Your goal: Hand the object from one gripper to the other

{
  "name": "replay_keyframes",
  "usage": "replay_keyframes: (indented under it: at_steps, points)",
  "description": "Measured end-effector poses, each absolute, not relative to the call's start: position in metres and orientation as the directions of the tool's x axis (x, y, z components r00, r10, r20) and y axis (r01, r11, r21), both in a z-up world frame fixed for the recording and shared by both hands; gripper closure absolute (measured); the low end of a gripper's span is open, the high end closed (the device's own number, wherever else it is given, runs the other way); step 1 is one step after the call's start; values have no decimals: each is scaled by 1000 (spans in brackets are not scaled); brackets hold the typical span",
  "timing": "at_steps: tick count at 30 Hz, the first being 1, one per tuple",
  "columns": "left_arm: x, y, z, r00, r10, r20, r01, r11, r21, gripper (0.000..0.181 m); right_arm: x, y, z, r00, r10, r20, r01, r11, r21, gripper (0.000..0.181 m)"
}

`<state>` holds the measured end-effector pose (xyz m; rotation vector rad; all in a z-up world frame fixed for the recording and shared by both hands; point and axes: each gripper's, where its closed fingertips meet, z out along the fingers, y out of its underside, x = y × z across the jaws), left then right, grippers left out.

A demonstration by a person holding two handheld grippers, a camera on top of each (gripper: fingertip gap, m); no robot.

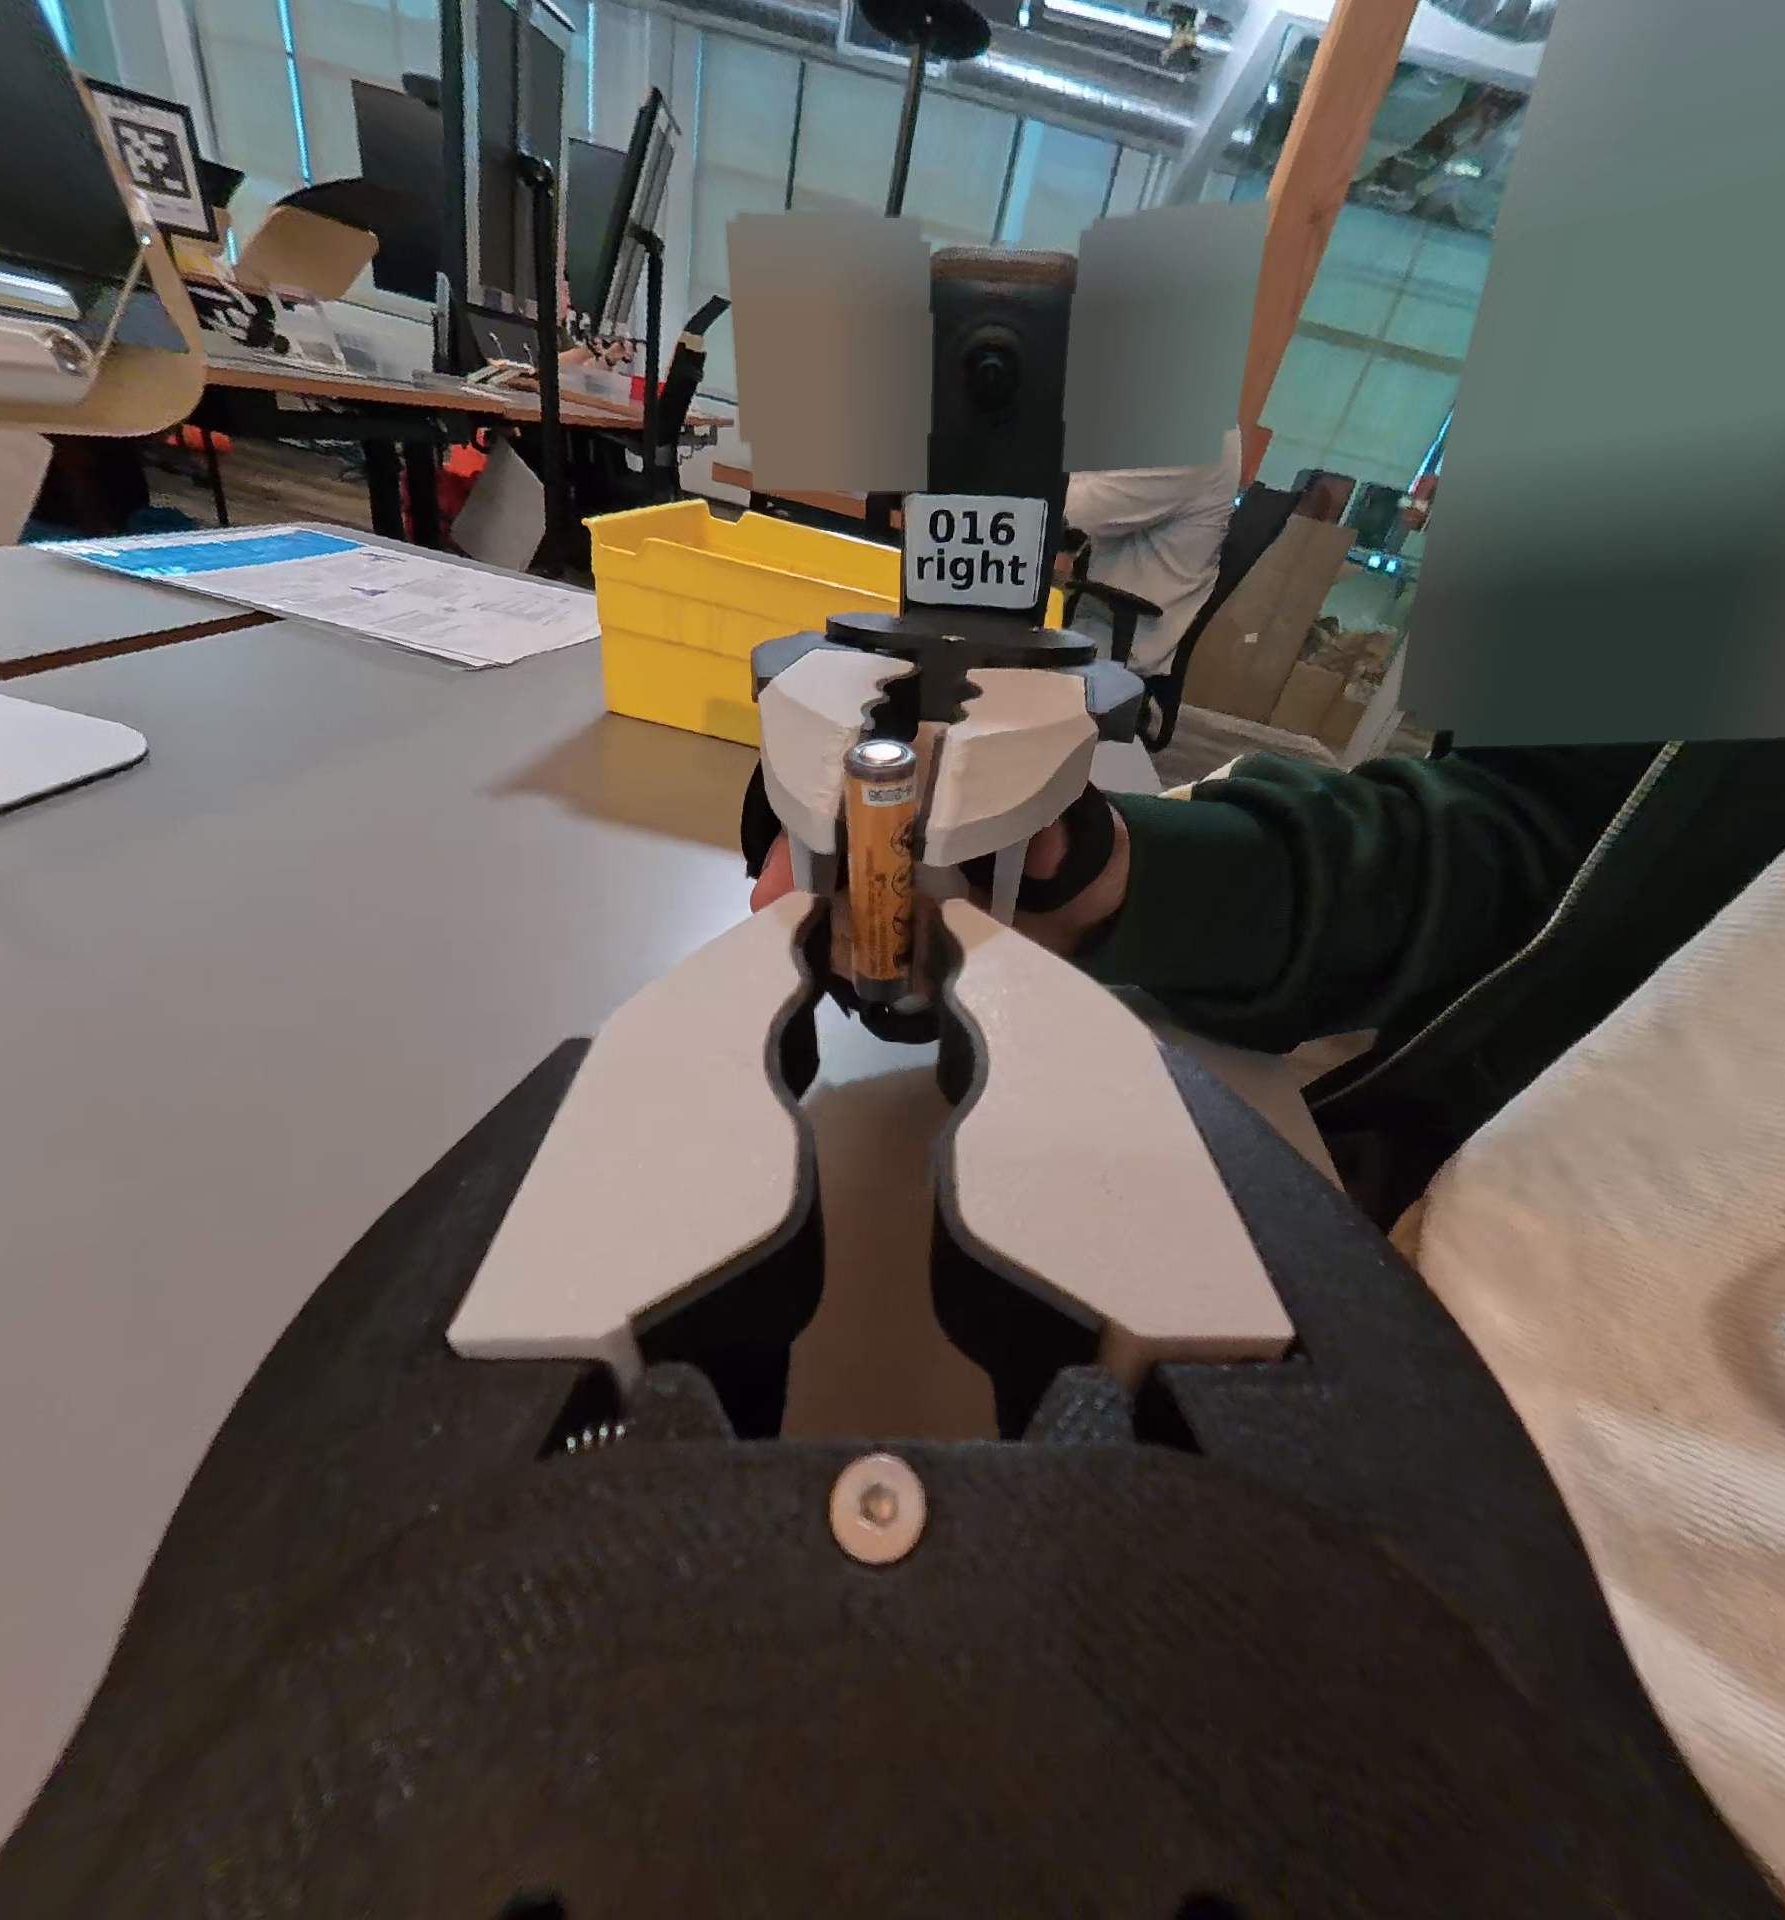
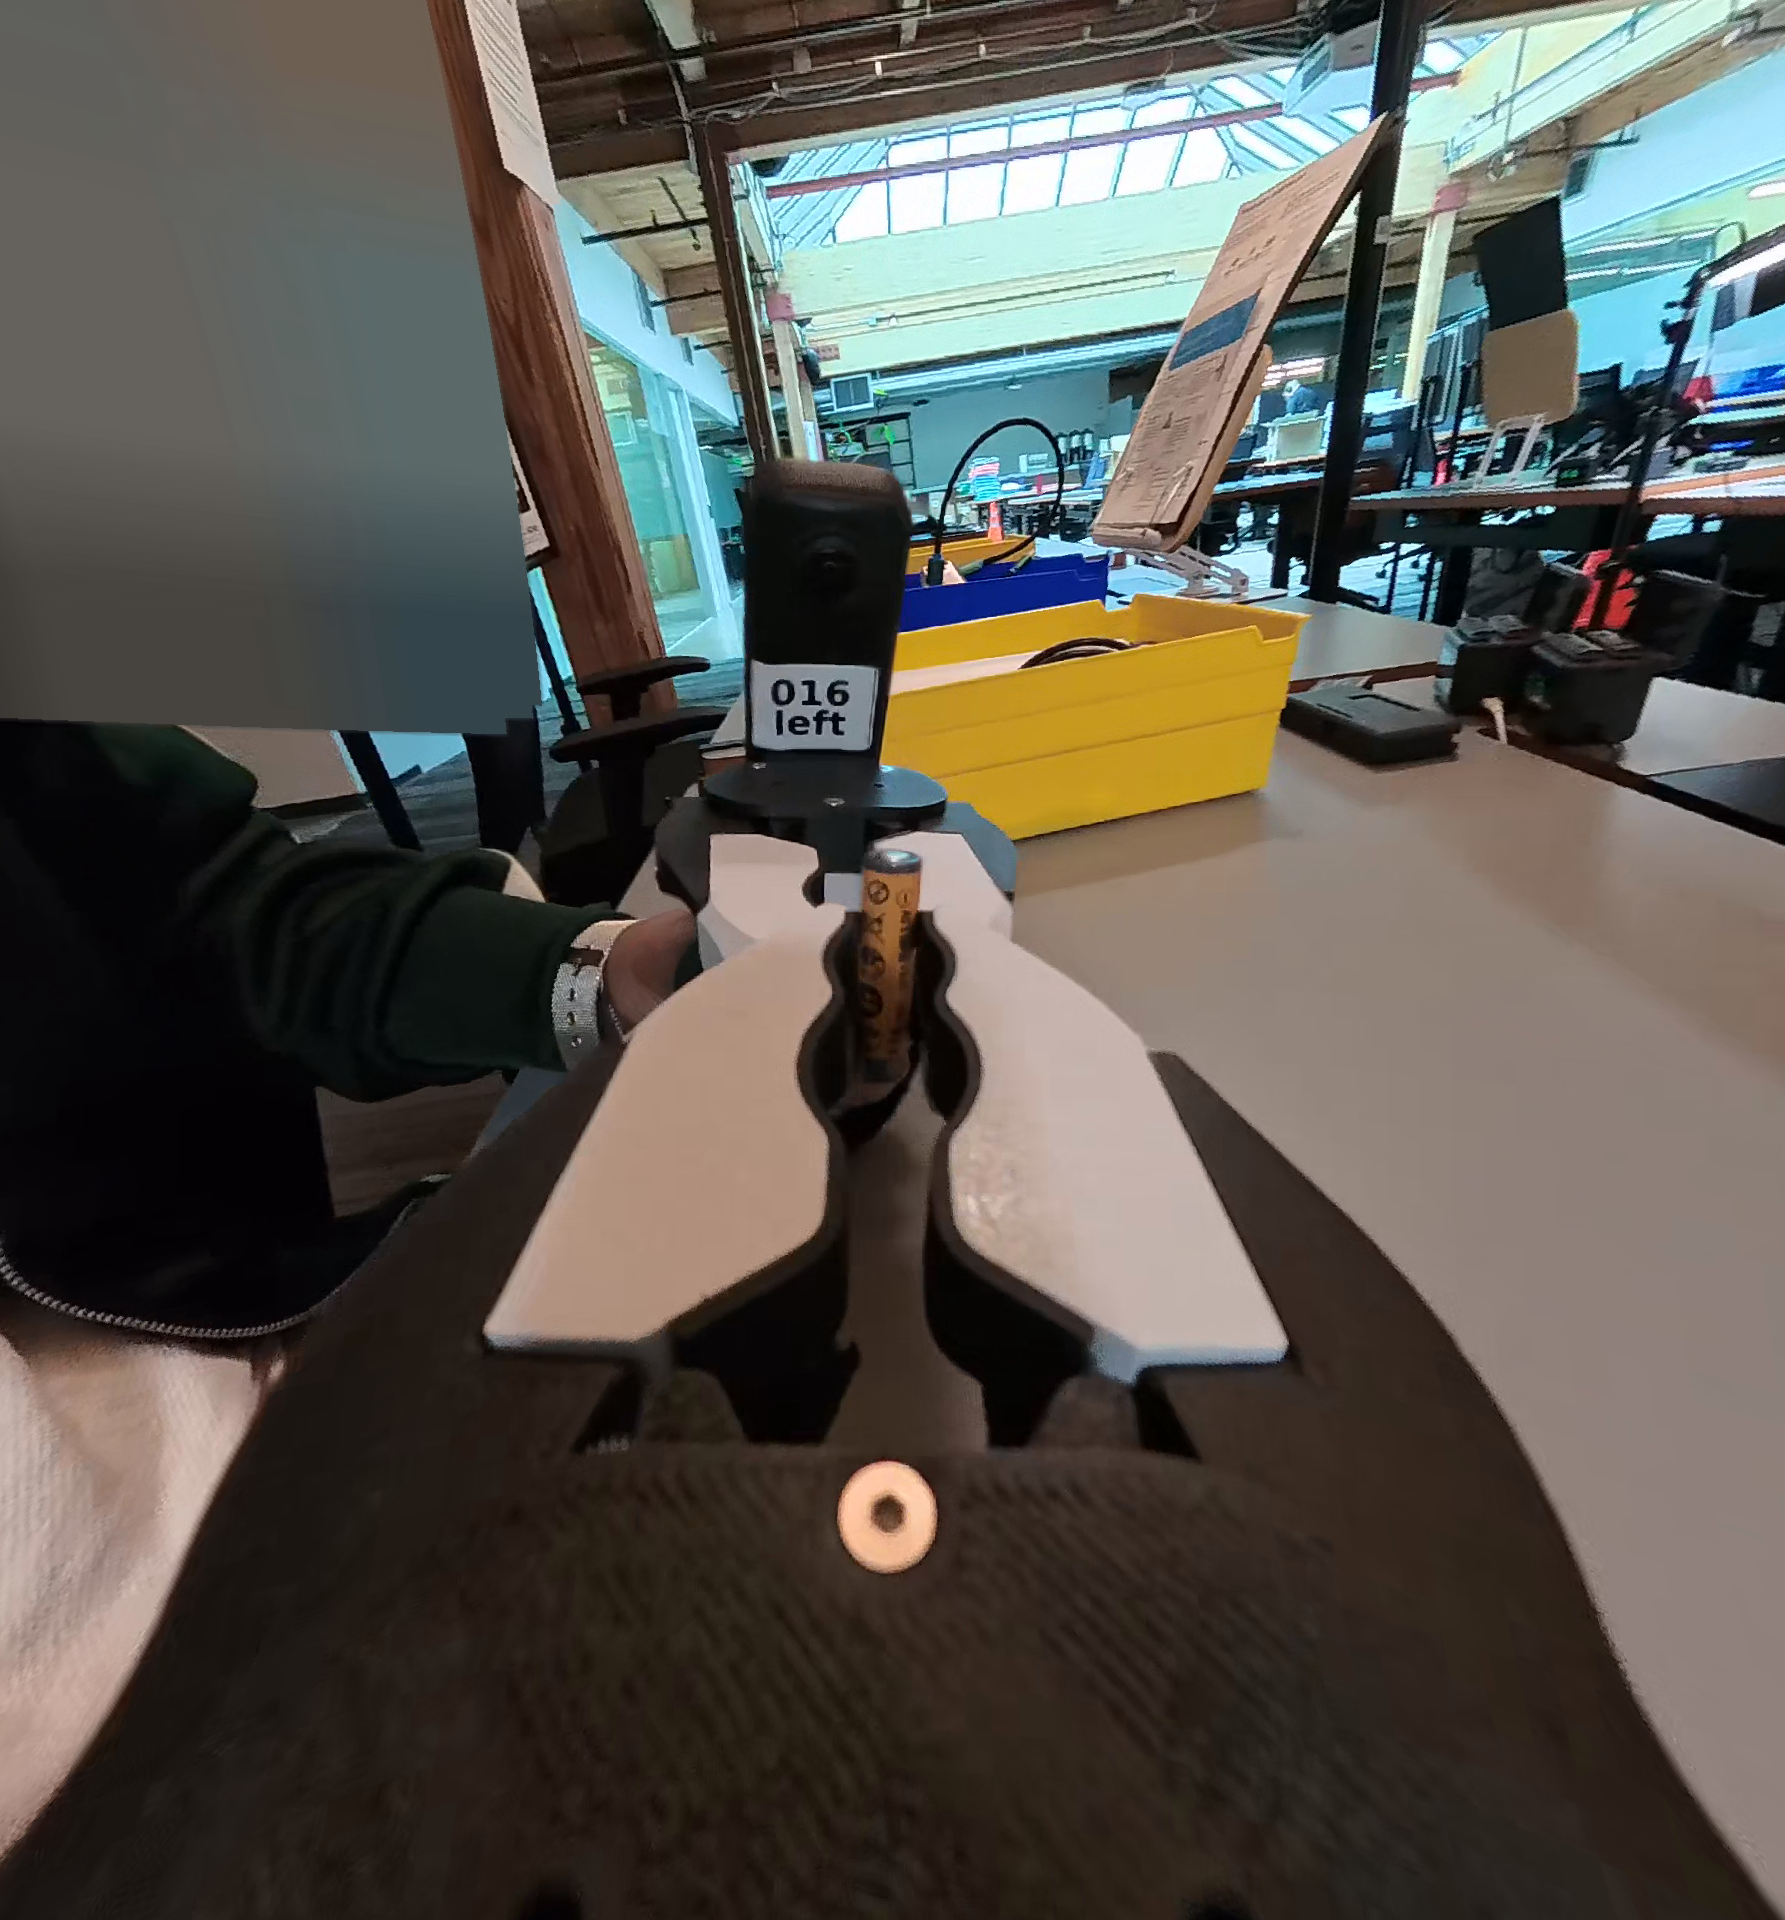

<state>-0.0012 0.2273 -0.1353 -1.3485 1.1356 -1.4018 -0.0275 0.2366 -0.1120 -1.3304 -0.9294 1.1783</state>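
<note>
An orange battery [image 1: 877,873] stands upright in the air above the grey table [image 1: 296,883], and everything else sits around it. The left gripper [image 1: 875,935] has its white fingers closed on the battery's lower part. Facing it, the right gripper [image 2: 883,961] has its fingers closed on the same battery higher up. Both hold it at once. Beyond the battery, a yellow bin [image 2: 1106,717] rests on the table

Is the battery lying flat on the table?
No, the battery stands upright in the air above the table, between the tips of the left gripper and right gripper.
</note>
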Motion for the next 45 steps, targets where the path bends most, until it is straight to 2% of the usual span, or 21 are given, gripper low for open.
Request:
replay_keyframes:
  at_steps: [5,8,15,20,23,30,31,32,35,36,37,41,45]
  points:
    - [-8,233,-132,-48,-953,298,26,-299,-954,135,-32,237,-111,191,970,-149,-99,-132,-986,170]
    - [-13,233,-125,-66,-948,312,60,-316,-947,130,-30,239,-111,211,966,-150,-100,-131,-986,170]
    - [-18,237,-104,-58,-963,262,151,-268,-952,156,-23,240,-117,269,954,-131,-68,-117,-991,171]
    - [-3,236,-112,-68,-975,214,91,-219,-971,159,-14,238,-117,298,946,-124,-68,-109,-992,171]
    - [2,234,-111,-68,-979,190,91,-196,-976,170,-13,237,-121,302,946,-115,-48,-106,-993,171]
    - [-1,237,-114,-35,-982,186,65,-188,-980,170,-16,241,-123,295,949,-114,-47,-105,-993,171]
    - [-2,239,-115,-23,-982,189,66,-190,-980,170,-17,242,-122,296,948,-114,-56,-102,-993,167]
    - [-4,240,-115,-13,-981,192,70,-192,-979,170,-16,245,-120,312,942,-120,-75,-102,-992,152]
    - [-11,246,-112,2,-977,213,96,-212,-973,170,-2,271,-112,468,869,-161,-179,-85,-980,76]
    - [-13,248,-110,4,-975,222,107,-220,-970,170,5,278,-108,518,840,-159,-208,-56,-977,62]
    - [-15,250,-109,5,-973,231,118,-229,-966,170,9,281,-107,541,827,-153,-213,-41,-976,57]
    - [-19,253,-106,0,-967,254,143,-251,-957,170,-4,273,-123,499,857,-132,-101,-94,-990,68]
    - [-18,250,-105,-13,-967,255,144,-254,-956,170,-27,250,-138,364,925,-108,28,-126,-992,126]
